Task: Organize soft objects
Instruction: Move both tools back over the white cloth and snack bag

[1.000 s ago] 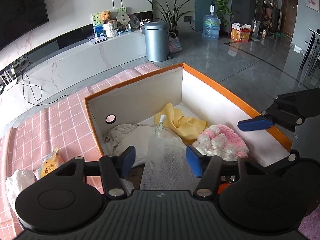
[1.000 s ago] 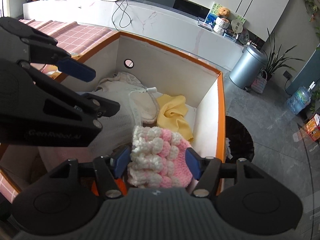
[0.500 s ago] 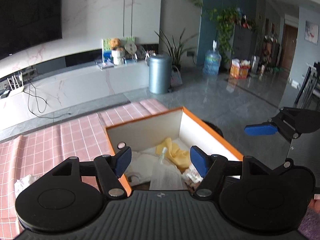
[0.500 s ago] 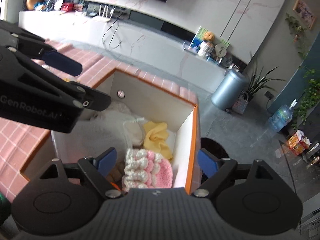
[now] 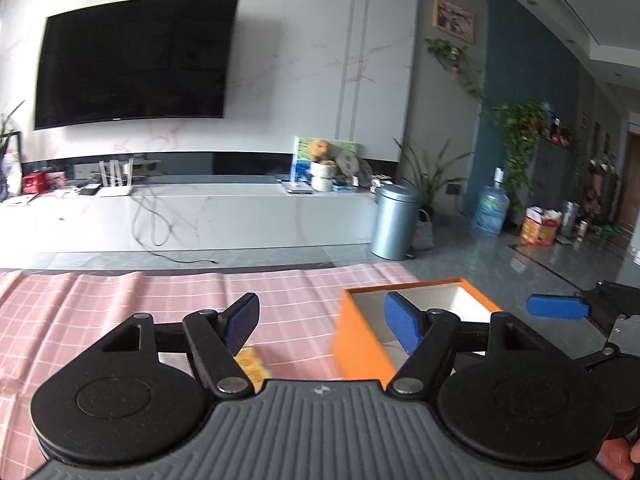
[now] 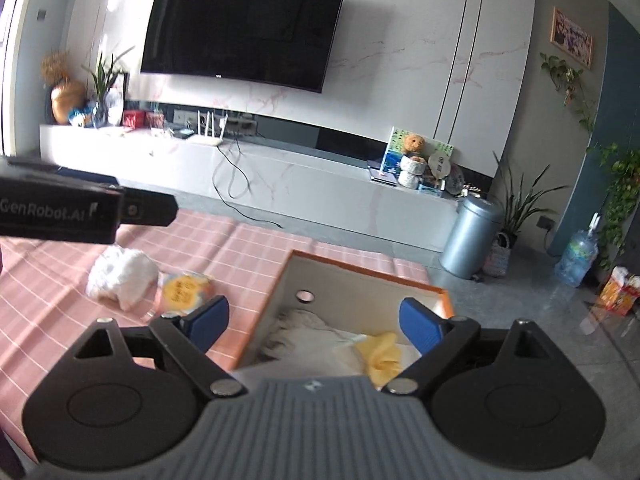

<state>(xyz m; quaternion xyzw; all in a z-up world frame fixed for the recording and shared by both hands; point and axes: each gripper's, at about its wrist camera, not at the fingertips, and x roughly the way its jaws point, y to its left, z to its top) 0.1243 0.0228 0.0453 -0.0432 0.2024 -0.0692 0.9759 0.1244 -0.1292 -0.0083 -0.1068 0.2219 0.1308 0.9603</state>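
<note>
Both grippers hang with their jaws spread wide and nothing between the pads. On the left gripper (image 5: 320, 326), the blue pads frame bare pink checked tablecloth (image 5: 120, 300) and the near corner of the orange box (image 5: 362, 344); its jaws opened further earlier in the last second and have since levelled off. The right gripper (image 6: 314, 322) is above the near edge of that box, and its blue pads stand apart over the box's open top, likewise after widening a moment earlier.

Inside the orange box, seen from the right wrist, a yellow cloth (image 6: 382, 354) lies toward the right wall, and pale cream fabric (image 6: 316, 338) fills the middle beneath the round hole (image 6: 305, 296) in the far wall. Left of the box, on the tablecloth, a yellow packet (image 6: 185, 290) rests just beside a white fluffy item (image 6: 120, 274). Beyond the box, across the grey floor, a silver bin (image 6: 470, 236) stands near the low white TV bench (image 6: 280, 176).
</note>
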